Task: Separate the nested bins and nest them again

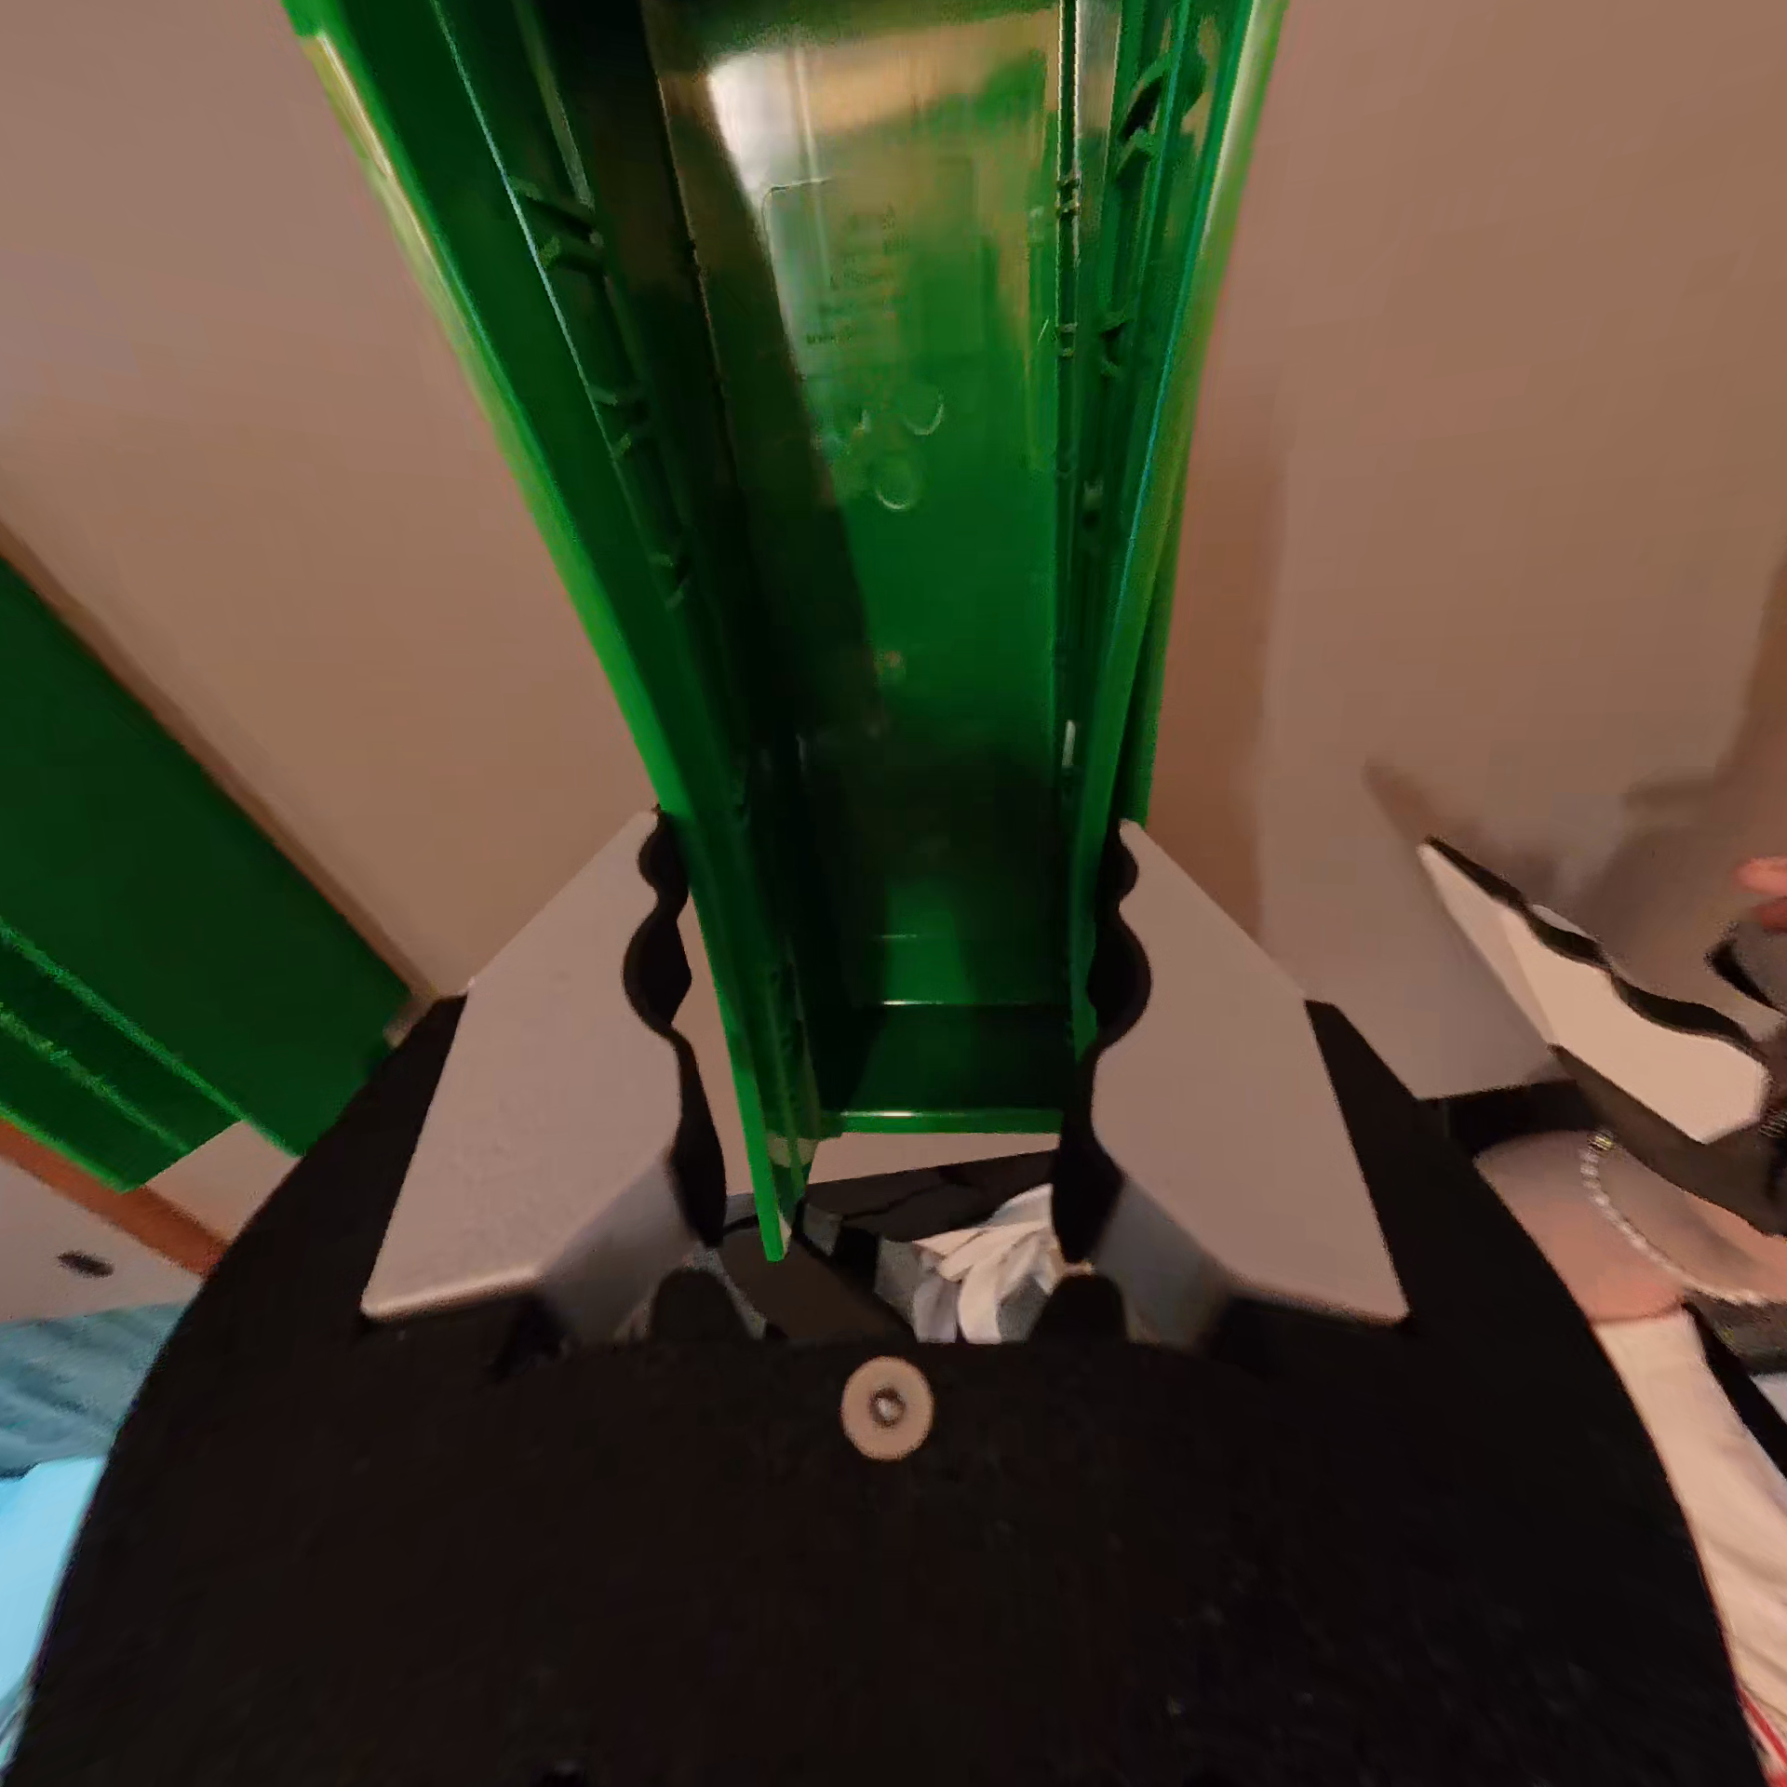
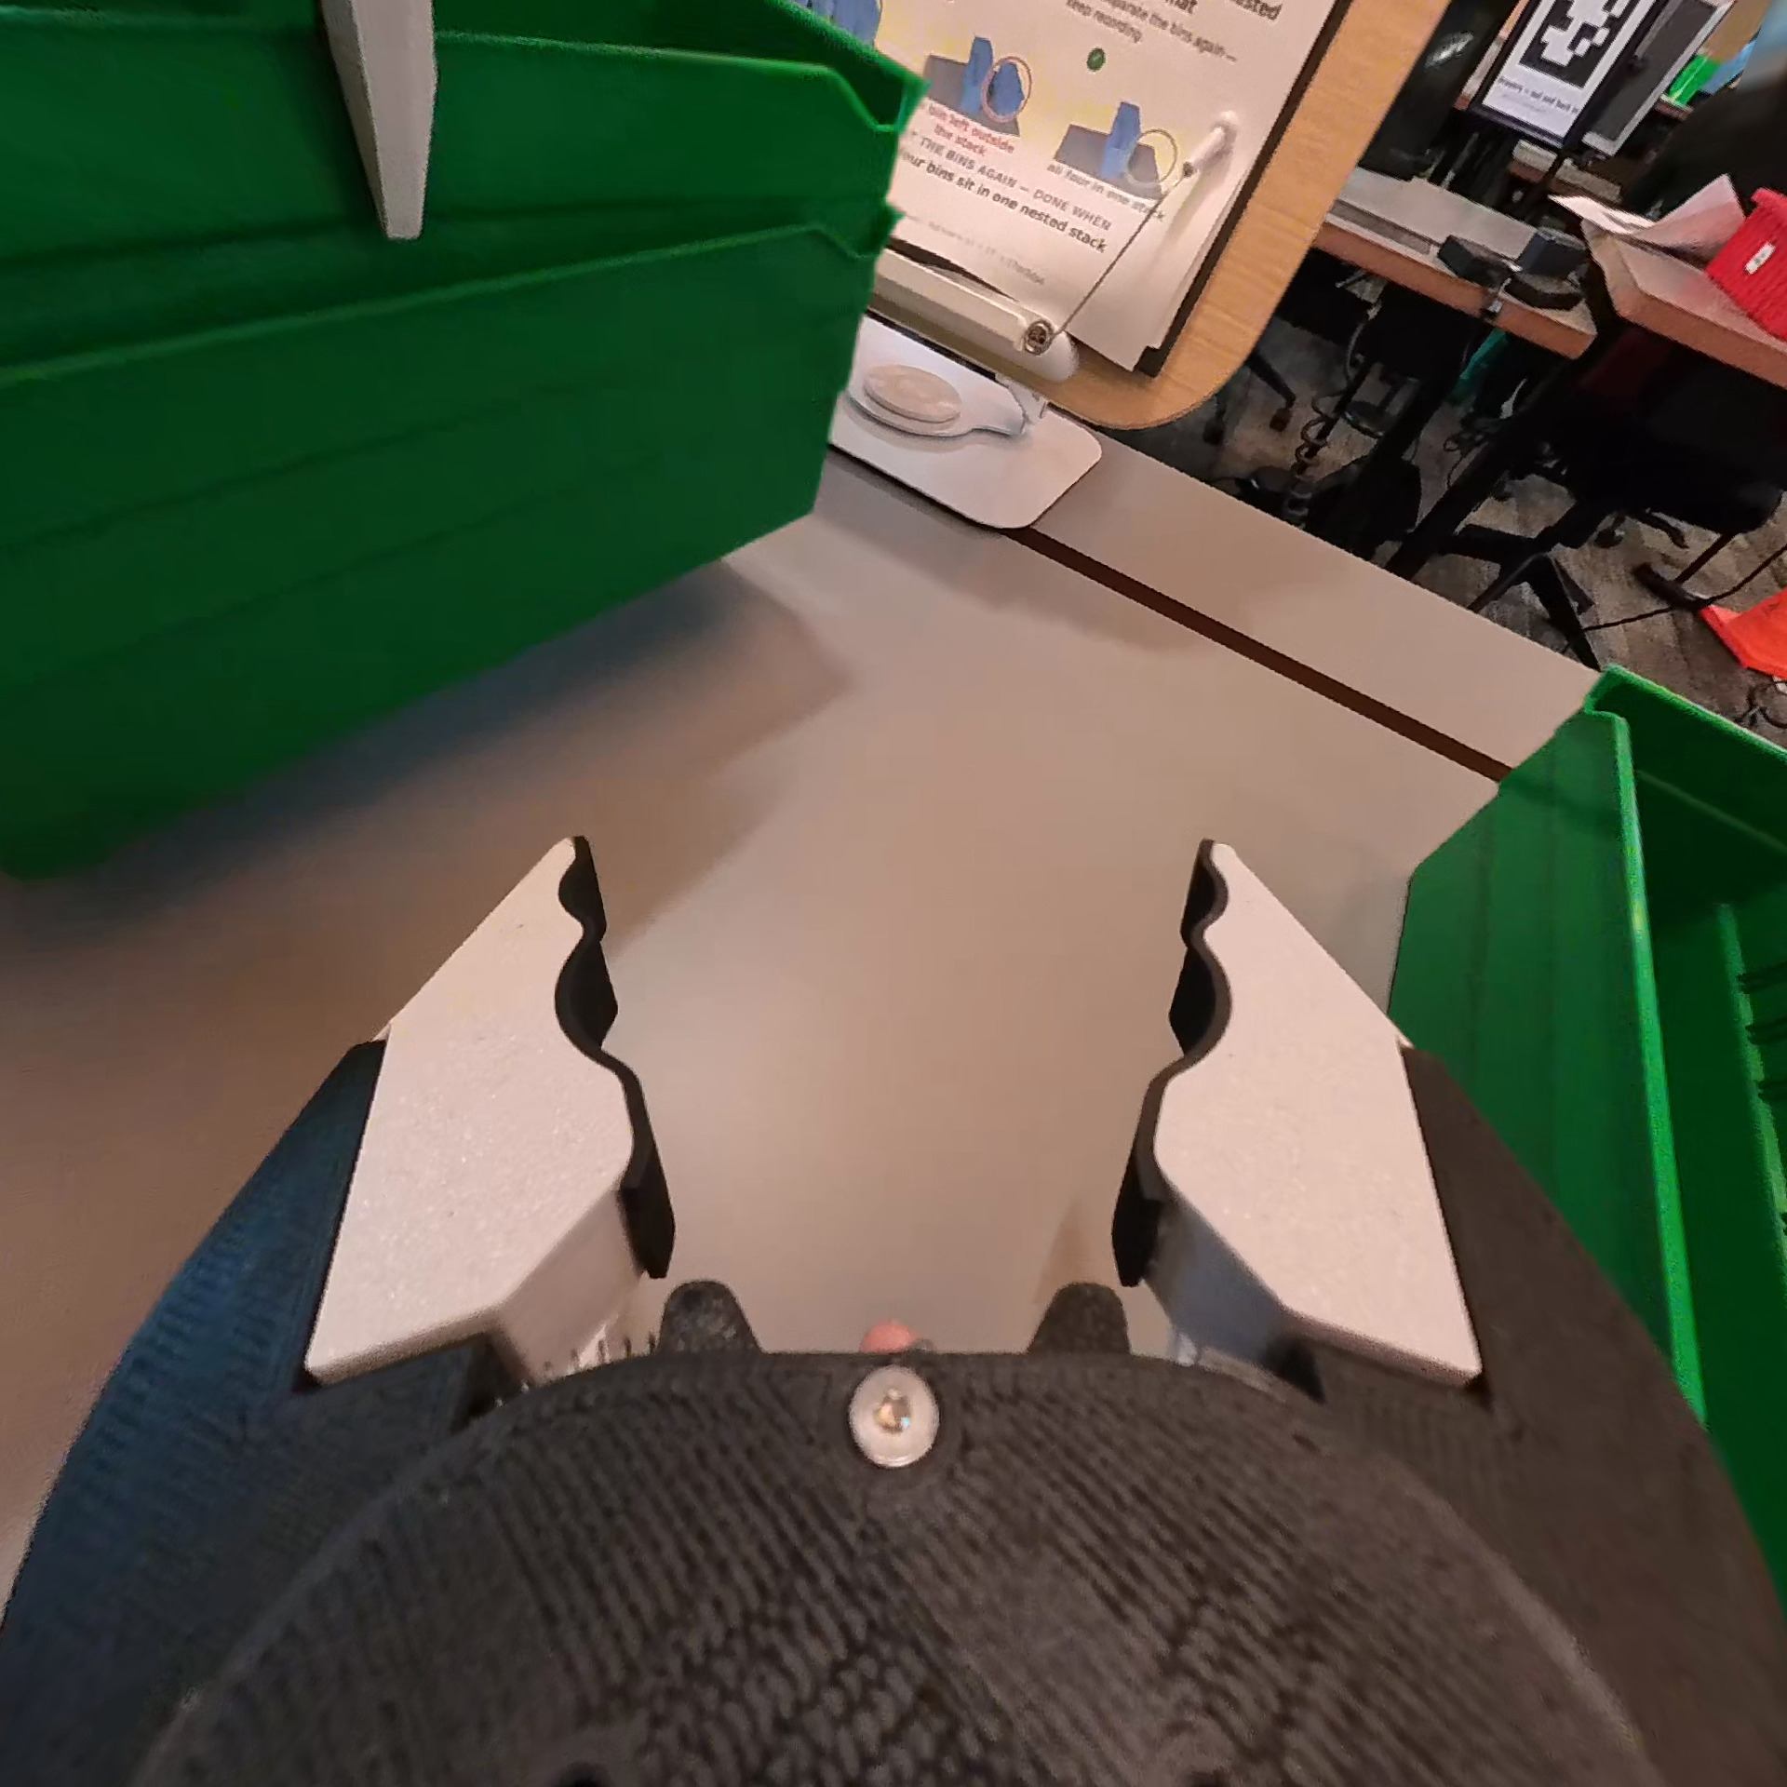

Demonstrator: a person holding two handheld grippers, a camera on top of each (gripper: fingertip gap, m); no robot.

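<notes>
Left wrist view: the left gripper [image 1: 894, 967] is clamped on the end of a green bin [image 1: 909, 600], its two fingers pressing the bin's outer walls from either side. The bin runs straight ahead from the fingertips, its open interior and bottom panel facing the camera. To the left of this gripper lies part of another green bin [image 1: 145, 928]. To the right, the right gripper [image 1: 1605, 1006] shows at the edge of the frame, blurred, held by a person's hand [image 1: 1765, 894].

Right wrist view: the right gripper [image 2: 894, 1025] is spread wide with nothing between its fingers, above a bare stretch of the grey table [image 2: 870, 774]. Just to its right stands a single green bin [image 2: 1547, 1015]. Ahead and to the left sits the nested stack of green bins [image 2: 387, 483], tilted, with one finger [image 2: 387, 116] of the left gripper against its upper wall. Farther ahead, a white stand [image 2: 967, 435] carries an instruction sheet [image 2: 1083, 145]; beyond the table edge lie desks [image 2: 1547, 261] and chairs.
</notes>
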